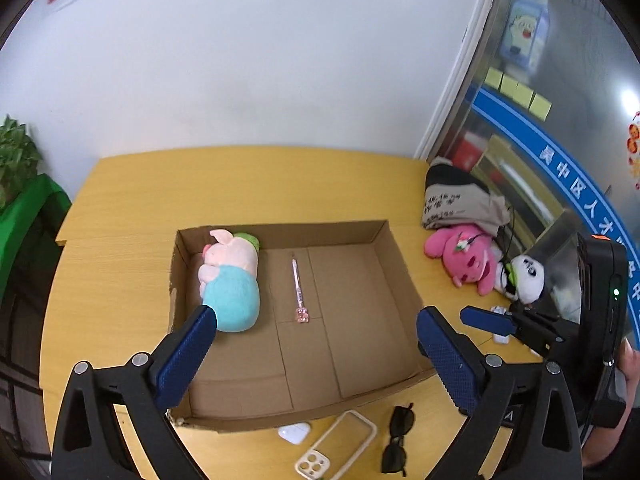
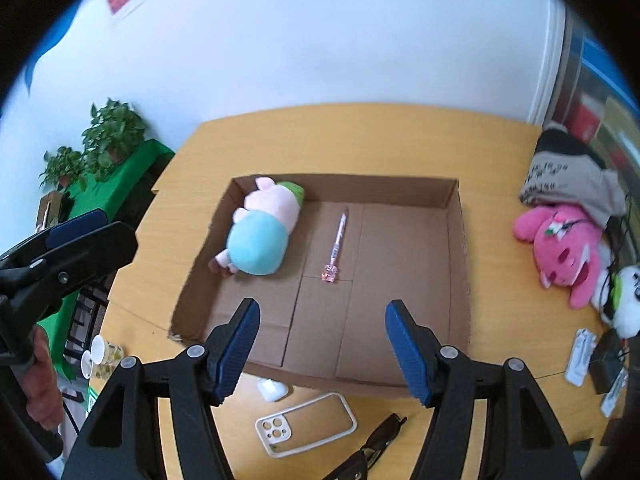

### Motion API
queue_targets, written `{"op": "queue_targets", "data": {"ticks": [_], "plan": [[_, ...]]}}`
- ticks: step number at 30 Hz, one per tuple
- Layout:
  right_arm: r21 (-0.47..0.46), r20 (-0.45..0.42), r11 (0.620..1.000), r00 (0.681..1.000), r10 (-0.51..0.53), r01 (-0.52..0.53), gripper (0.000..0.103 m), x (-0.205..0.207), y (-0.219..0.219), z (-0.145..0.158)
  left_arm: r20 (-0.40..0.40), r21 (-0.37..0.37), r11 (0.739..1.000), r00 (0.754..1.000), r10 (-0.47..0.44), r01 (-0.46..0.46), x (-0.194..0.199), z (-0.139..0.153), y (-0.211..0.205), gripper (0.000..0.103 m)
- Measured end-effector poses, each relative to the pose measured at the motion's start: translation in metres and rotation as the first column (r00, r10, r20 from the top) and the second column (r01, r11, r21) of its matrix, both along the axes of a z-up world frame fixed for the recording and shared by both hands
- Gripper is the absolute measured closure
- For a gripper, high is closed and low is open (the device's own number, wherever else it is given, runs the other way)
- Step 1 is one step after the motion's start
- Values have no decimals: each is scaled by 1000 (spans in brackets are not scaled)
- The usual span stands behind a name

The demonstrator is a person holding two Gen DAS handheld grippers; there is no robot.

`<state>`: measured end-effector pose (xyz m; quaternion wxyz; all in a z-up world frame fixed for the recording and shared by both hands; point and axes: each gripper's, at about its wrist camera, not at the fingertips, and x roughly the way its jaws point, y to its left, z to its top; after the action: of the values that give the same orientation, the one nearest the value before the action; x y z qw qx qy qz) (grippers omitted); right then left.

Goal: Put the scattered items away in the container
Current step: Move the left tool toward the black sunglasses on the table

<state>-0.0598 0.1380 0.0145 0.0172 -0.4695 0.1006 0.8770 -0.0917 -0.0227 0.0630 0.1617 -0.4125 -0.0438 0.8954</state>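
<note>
An open cardboard box point(image 1: 404, 268) point(image 2: 454, 248) sits on the yellow table. Inside lie a pig plush in a blue shirt point(image 1: 232, 280) point(image 2: 262, 232) and a pink pen point(image 1: 298, 284) point(image 2: 336, 244). In front of the box lie a white earbud case point(image 1: 295, 433) point(image 2: 273, 389), a clear phone case point(image 1: 338, 446) point(image 2: 306, 424) and black sunglasses point(image 1: 398, 442) point(image 2: 374, 444). My left gripper point(image 1: 314, 360) is open and empty above the box's near part. My right gripper point(image 2: 322, 350) is open and empty above the box's near edge.
At the table's right lie a pink plush point(image 1: 466, 258) point(image 2: 566, 248), a panda plush point(image 1: 526, 278) point(image 2: 624, 300), a beige bag point(image 1: 456, 198) point(image 2: 568, 176) and small white packets point(image 2: 580, 356). Potted plants point(image 2: 100, 140) stand on a green-covered stand at the left.
</note>
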Motion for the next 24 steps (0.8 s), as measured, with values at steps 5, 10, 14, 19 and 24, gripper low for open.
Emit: {"op": "queue_targets", "data": {"ticks": [5, 10, 14, 19, 24], "plan": [[14, -39, 1000, 999, 26, -25, 37, 23, -12, 23, -32, 8, 1000, 999, -1, 1, 28, 17, 2, 1], [-23, 8, 999, 1000, -24, 24, 37, 51, 5, 10, 11, 22, 999, 1000, -26, 25, 52, 5, 6, 1], [-70, 153, 990, 982, -111, 122, 37, 83, 39, -44, 101, 5, 997, 992, -73, 73, 73, -29, 17, 1], [-148, 369, 955, 910, -188, 257, 37, 122, 81, -127, 280, 29, 991, 951, -134, 131, 89, -96, 36, 1], [-247, 473, 926, 869, -143, 287, 37, 133, 87, -180, 396, 66, 981, 898, -194, 183, 103, -151, 64, 1]]}}
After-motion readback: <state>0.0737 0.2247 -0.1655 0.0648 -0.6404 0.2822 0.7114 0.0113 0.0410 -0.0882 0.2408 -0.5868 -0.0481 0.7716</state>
